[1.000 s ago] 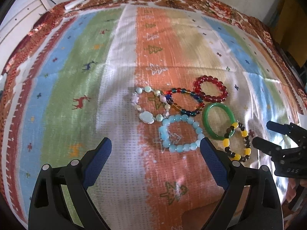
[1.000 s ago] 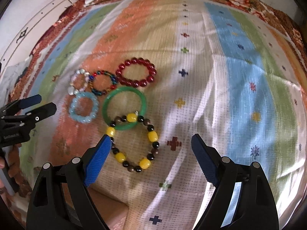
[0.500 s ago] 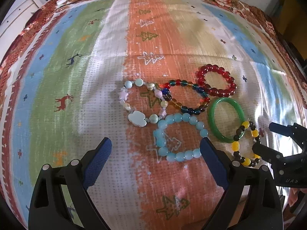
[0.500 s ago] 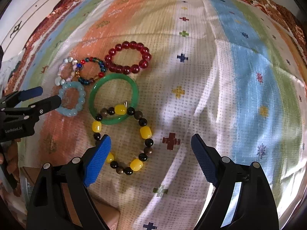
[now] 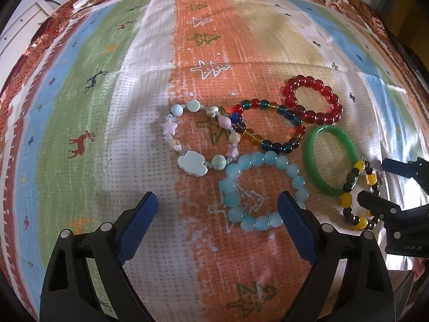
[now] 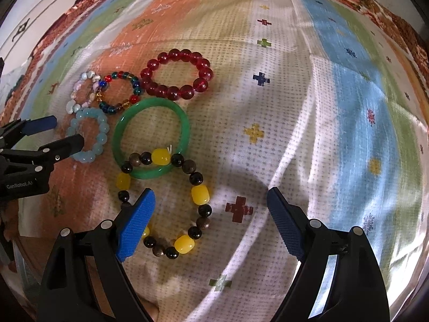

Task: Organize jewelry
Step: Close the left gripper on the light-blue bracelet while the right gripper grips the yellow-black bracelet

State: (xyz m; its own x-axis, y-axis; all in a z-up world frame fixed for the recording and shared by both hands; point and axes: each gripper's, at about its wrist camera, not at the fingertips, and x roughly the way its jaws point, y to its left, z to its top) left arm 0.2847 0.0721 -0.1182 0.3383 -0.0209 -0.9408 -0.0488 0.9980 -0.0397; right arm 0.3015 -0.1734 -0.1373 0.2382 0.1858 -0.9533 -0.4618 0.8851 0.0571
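— What lies on the striped cloth (image 5: pixel 112 86), left to right?

— A pastel charm bracelet (image 5: pixel 197 139), a multicolour bead bracelet (image 5: pixel 268 126) overlapping its right edge, a pale blue bracelet (image 5: pixel 262 190) just below, a red bracelet (image 5: pixel 312 103), a green bangle (image 5: pixel 331 159), then a yellow-and-black bracelet (image 6: pixel 166 201) resting over the bangle's near rim.

— And the grippers?

— The left gripper (image 5: pixel 217 222) hovers wide open, holding nothing, its right pad covering the blue bracelet's near edge. The right gripper (image 6: pixel 211 222) gapes too, empty; its left pad hides part of the yellow-and-black bracelet.

— Contact with the beads?

— Cannot tell. The cloth's far corners blur out at the lens edge.
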